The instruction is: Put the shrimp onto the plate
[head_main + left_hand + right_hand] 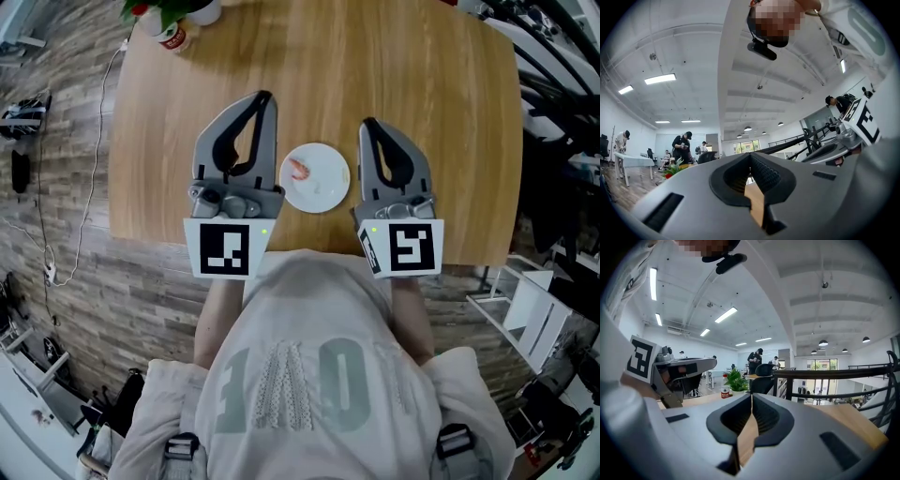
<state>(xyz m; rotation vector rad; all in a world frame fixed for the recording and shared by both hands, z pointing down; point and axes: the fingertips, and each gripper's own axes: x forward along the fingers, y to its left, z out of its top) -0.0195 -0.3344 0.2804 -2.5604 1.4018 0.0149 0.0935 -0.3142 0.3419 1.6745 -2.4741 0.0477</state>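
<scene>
A pink shrimp (299,169) lies on the left part of a small white plate (325,190) near the front edge of the wooden table (422,84). My left gripper (265,95) rests just left of the plate and my right gripper (367,123) just right of it, both pointing away from me. Both are shut, jaws meeting at the tips with nothing between them. In the left gripper view the left gripper (751,155) points across the room; in the right gripper view the right gripper (751,395) does the same. Neither gripper view shows the plate.
A potted plant (167,9) and a small red-labelled bottle (172,37) stand at the table's far left corner; the bottle (725,392) also shows in the right gripper view. A white cable (94,159) hangs off the left side. Racks and gear (553,84) crowd the right.
</scene>
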